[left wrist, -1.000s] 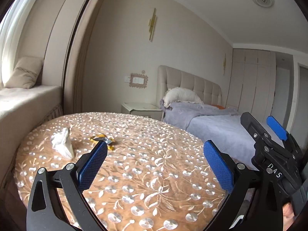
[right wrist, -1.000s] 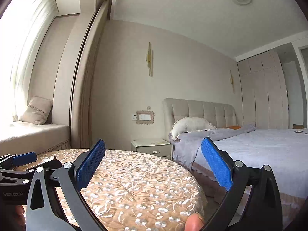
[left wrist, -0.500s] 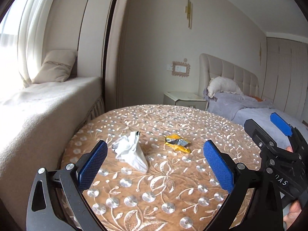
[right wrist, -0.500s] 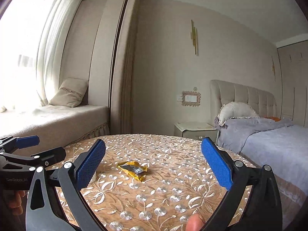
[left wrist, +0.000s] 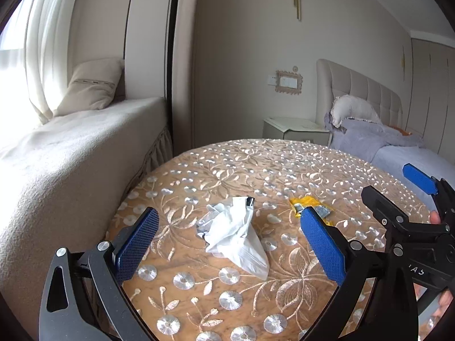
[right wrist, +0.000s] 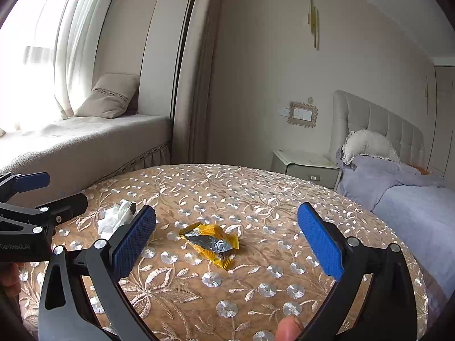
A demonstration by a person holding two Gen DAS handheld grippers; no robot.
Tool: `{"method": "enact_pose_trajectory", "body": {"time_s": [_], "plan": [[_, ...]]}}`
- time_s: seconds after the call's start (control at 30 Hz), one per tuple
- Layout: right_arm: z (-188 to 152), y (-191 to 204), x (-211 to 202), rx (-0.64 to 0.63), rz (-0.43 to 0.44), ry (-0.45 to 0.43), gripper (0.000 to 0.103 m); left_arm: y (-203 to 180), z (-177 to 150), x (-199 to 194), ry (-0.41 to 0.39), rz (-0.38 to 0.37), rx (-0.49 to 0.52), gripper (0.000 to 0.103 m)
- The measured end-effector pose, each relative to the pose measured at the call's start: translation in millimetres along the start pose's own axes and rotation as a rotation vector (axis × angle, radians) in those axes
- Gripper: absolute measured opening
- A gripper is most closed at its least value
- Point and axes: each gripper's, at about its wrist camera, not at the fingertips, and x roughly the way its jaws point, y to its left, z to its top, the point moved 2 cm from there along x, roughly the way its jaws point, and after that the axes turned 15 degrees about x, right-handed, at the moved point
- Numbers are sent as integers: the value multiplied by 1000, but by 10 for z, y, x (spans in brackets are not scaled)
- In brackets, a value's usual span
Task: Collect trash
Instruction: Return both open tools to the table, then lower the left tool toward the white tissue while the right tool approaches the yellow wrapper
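A crumpled white wrapper [left wrist: 237, 234] lies on the round table [left wrist: 256, 164] with the embroidered brown cloth. My left gripper [left wrist: 229, 241] is open and empty, its blue pads standing either side of the wrapper, just above the cloth. A torn yellow and silver snack wrapper [right wrist: 212, 241] lies to its right; it also shows in the left wrist view [left wrist: 310, 206]. My right gripper [right wrist: 226, 240] is open and empty, with the yellow wrapper between its pads. The white wrapper [right wrist: 115, 218] shows at left in the right wrist view, partly hidden behind the left finger.
A cushioned window seat [left wrist: 71, 142] with a pillow [left wrist: 91, 88] runs along the left. A nightstand [right wrist: 307, 167] and a bed [right wrist: 412, 204] with grey bedding stand behind and right of the table.
Both grippers have tilted down and moved in over the table. The white wrapper now sits between the left pads and the yellow wrapper between the right pads. Both stay open.
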Motion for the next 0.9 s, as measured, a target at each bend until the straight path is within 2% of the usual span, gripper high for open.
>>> {"method": "enact_pose_trajectory", "body": {"time_s": [0.27,0.9], "plan": [[-32,40,281,-7,18,76,99,-9,-10,160,40,1,22,98],[-50,-51,552,-2,18,155,99,-118,33,349,98,-24,76,98]]}}
